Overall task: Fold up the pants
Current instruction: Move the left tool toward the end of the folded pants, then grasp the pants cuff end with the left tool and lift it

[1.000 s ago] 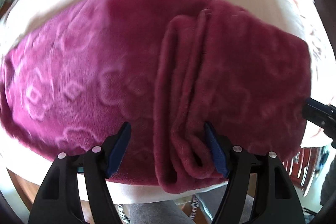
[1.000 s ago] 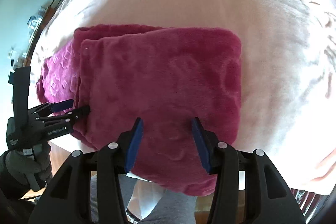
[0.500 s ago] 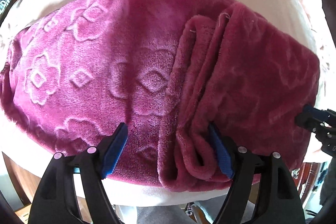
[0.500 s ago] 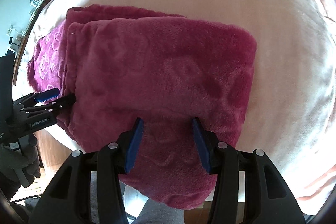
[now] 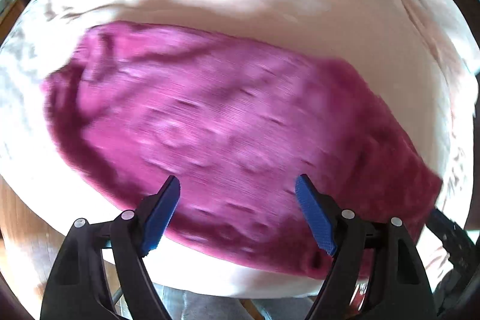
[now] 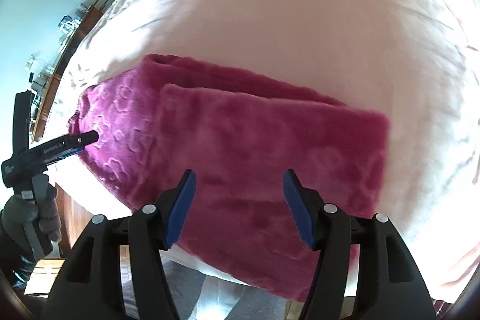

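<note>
The pants point(image 6: 255, 146) lie folded on the bed point(image 6: 300, 14) near its front edge, with bare sheet behind and to the right. The right hand-held gripper point(image 6: 238, 207) hovers above them, jaws opening, nothing clamped. The left hand-held gripper point(image 5: 237, 213) stands apart over the blurred left end.

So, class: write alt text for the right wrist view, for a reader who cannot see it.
Magenta fleece pants, partly folded, lie on a pale pink bedsheet. The right gripper hangs above them, its blue-padded fingers opening with nothing gripped. At the left edge, the left gripper reaches over the pants' embossed end.
</note>
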The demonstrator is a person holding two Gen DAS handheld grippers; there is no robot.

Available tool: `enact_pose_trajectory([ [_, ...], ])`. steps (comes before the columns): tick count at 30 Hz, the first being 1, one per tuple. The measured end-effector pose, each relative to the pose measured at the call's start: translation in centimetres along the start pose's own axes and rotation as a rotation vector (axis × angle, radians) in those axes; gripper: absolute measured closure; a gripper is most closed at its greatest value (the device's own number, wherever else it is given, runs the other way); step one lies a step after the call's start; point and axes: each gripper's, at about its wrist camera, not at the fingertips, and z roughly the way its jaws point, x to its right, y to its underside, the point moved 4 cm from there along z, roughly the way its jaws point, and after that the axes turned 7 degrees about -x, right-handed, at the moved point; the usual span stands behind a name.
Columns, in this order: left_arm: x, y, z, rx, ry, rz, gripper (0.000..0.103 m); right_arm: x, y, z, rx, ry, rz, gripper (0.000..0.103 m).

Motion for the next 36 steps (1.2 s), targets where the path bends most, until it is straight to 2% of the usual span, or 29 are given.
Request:
enact_pose_trajectory([
  [10,-13.8,-3.3,-2.2,0.031,-0.033,-0.229,0.024,-7.6,-1.9,2.9,-0.049,-0.009,-0.068,0.041],
  [13,-17.9,-4.1,-2.4,0.034,-0.036,-0.276,0.024,-9.6,-2.4,3.9,-0.058,-0.008,-0.070,0.041],
  [18,-22.1,-6.0,-1.4,0.034,-0.032,-0.309,0.024,-12.1,-2.9,5.4,-0.079,-0.009,-0.062,0.041],
  [24,-24.7,-6.1,1.6,-0.014,0.044,-0.360,0.023,-14.3,-3.2,6.9,-0.095,0.015,-0.046,0.041],
  [27,-25.5,-6.6,3.2,-0.038,0.079,-0.348,0.018,-15.0,-3.2,7.3,-0.105,0.019,-0.031,0.041],
  [33,-26.2,-7.6,5.7,-0.083,0.197,-0.356,0.017,-15.9,-2.7,8.0,-0.123,0.043,-0.018,0.041],
  [36,-26.4,-8.3,6.6,-0.120,0.219,-0.332,0.023,-16.4,-2.6,8.2,-0.128,0.052,-0.012,0.041],
])
